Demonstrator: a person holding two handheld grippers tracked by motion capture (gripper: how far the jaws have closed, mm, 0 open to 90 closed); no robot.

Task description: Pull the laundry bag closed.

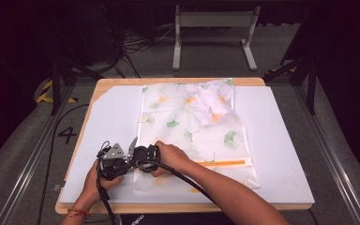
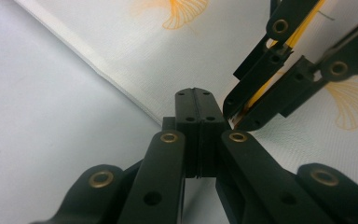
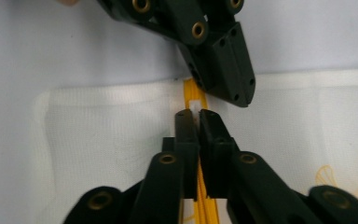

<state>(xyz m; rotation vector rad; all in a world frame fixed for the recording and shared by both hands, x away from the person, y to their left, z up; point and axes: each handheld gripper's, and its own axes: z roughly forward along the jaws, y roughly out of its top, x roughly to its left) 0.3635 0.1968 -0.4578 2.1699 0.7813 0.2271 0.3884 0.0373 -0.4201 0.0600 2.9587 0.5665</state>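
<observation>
Mesh laundry bag [image 1: 192, 131], ginkgo-printed, lying flat mid-frame on the bench [image 1: 281, 154]; right gripper [image 3: 198, 114] fingers closing on its orange zipper [image 3: 195, 91], left gripper [image 2: 195, 95] fingers closed, apparently pinning the bag's edge.

A bag [image 1: 192, 136] lies mid-frame on a mat [image 1: 281, 140] covering the table [image 1: 103, 84]; 2 grippers meet at its lower left edge.

a sheer white mesh cloth bag [image 1: 192, 136] lies on a smooth matt white mat [image 1: 108, 117] over a wood table [image 1: 104, 84].
</observation>
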